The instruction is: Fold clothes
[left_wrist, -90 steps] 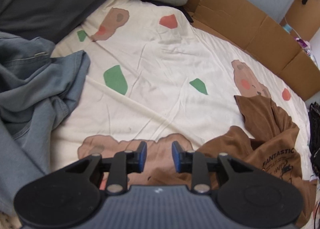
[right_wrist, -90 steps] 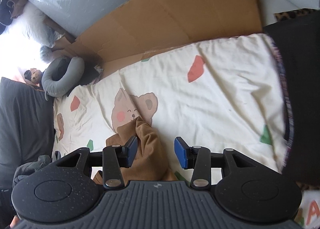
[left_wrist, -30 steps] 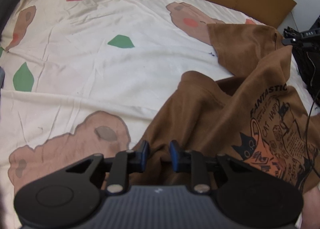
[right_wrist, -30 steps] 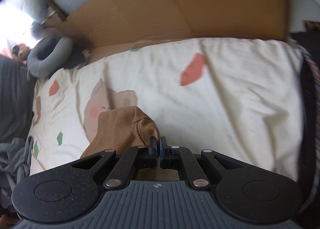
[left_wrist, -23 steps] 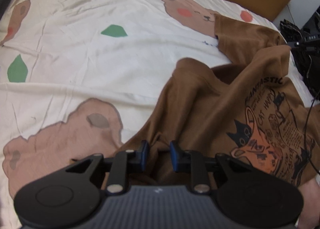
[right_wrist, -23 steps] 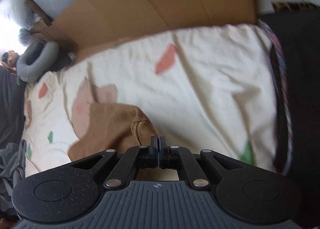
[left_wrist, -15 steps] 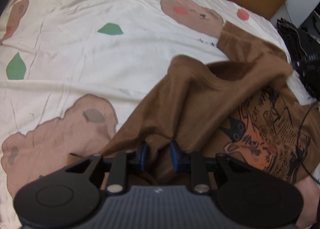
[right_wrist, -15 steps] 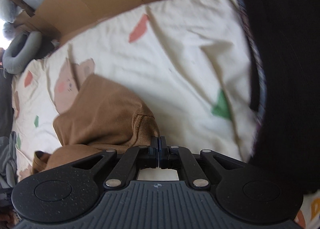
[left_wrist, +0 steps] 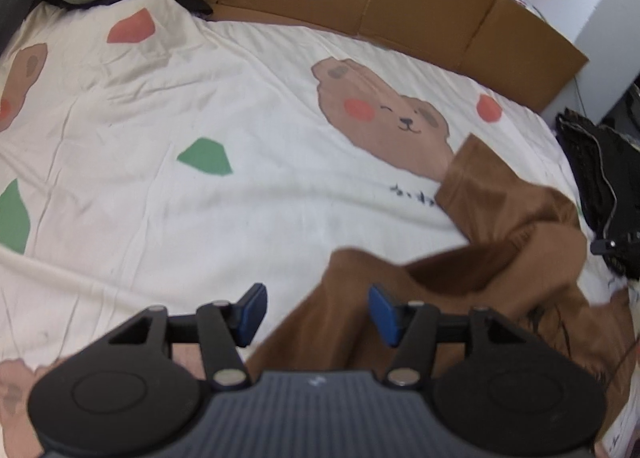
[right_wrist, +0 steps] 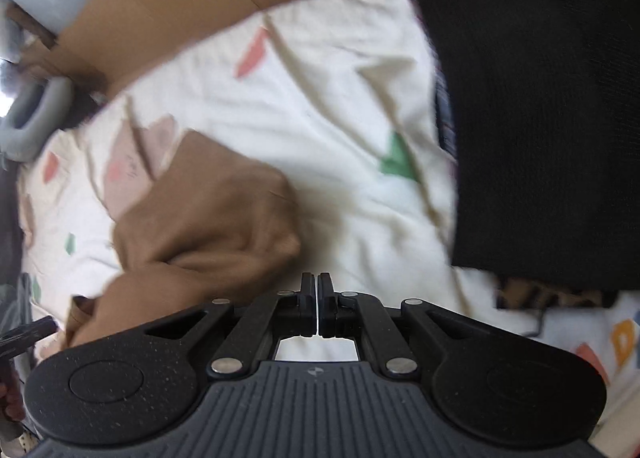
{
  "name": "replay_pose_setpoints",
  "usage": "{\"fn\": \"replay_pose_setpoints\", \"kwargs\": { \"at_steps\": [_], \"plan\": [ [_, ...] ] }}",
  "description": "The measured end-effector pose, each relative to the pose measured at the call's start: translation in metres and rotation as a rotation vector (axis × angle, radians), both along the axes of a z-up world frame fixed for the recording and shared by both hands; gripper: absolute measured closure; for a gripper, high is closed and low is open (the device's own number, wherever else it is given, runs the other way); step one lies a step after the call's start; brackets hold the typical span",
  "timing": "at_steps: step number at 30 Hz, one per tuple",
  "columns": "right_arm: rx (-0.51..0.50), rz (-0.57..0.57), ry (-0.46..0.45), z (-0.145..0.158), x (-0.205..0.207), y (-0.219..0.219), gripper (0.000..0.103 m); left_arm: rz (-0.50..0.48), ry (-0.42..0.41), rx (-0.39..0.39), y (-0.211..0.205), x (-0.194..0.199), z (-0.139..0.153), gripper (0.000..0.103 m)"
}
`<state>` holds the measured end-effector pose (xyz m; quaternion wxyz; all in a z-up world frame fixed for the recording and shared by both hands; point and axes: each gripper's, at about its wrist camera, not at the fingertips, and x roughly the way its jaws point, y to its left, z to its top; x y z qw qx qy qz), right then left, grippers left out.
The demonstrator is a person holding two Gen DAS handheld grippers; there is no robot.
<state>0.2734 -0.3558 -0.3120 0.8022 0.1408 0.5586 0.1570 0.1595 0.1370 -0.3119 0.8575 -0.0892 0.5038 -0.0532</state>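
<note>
Lying bunched on the cream bedsheet (left_wrist: 248,193), the brown shirt (left_wrist: 472,270) runs under the left gripper (left_wrist: 318,312), jaws spread; the right gripper (right_wrist: 318,308) is pressed together beside it.

Brown shirt (left_wrist: 504,258), crumpled, not flat, lying on the bed. Left wrist view: occupies lower right of frame; one sleeve with a hemmed cuff sticks out toward upper left, its end overlapping the bear print. Body fabric bunches in loose folds and runs down to bottom centre, partly between the spread jaws. Dark print just visible at lower right edge, too blurred to read. Right wrist view: same shirt (right_wrist: 208,217) fills left-centre as a rounded, rumpled mound with a deep crease across it; lower edge reaches bottom left of frame. Whether the pressed-together jaws pinch any of it can't be told.
</note>
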Motion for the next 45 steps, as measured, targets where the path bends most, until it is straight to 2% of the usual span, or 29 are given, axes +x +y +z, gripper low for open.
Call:
{"fn": "replay_pose_setpoints", "kwargs": {
  "at_steps": [3,6,9,10,11,15,23,27,33,36,38,41,42,45],
  "plan": [
    [0.044,-0.005,-0.035,0.007,0.003,0.01,0.1,0.001,0.0,0.007,-0.005,0.015,-0.001,0.043],
    [0.056,0.028,-0.079,0.015,0.008,0.025,0.09,0.013,0.001,0.005,-0.009,0.027,-0.003,0.04],
    [0.061,0.075,-0.116,0.024,0.015,0.042,0.063,0.027,0.007,0.001,-0.013,0.039,-0.006,0.038],
    [0.063,0.091,-0.129,0.026,0.018,0.047,0.057,0.032,0.014,-0.003,-0.014,0.042,-0.008,0.038],
    [0.065,0.107,-0.141,0.029,0.02,0.053,0.056,0.033,0.021,-0.006,-0.016,0.045,-0.01,0.038],
    [0.077,0.188,-0.165,0.034,0.027,0.083,0.055,0.02,0.058,-0.002,-0.023,0.053,-0.021,0.038],
    [0.04,0.368,-0.096,0.007,0.025,0.147,0.055,-0.009,0.123,-0.005,-0.031,0.047,-0.038,0.04],
    [0.005,0.398,-0.058,-0.006,0.02,0.155,0.055,-0.023,0.135,-0.016,-0.032,0.042,-0.041,0.043],
    [-0.004,0.438,-0.044,-0.009,0.013,0.152,0.055,-0.021,0.14,-0.03,-0.029,0.037,-0.042,0.048],
    [-0.003,0.46,-0.034,-0.009,0.01,0.151,0.053,-0.018,0.143,-0.03,-0.027,0.035,-0.041,0.056],
    [0.009,0.472,-0.023,-0.01,0.009,0.15,0.051,-0.005,0.147,-0.026,-0.025,0.034,-0.041,0.071],
    [-0.004,0.508,-0.025,-0.014,0.005,0.15,0.051,0.022,0.153,-0.038,-0.019,0.032,-0.039,0.088],
    [-0.013,0.527,-0.037,-0.015,0.003,0.152,0.051,0.03,0.153,-0.041,-0.018,0.032,-0.038,0.09],
    [-0.044,0.582,-0.069,-0.015,-0.002,0.155,0.072,0.037,0.13,-0.041,-0.016,0.028,-0.031,0.094]
  ]
}}
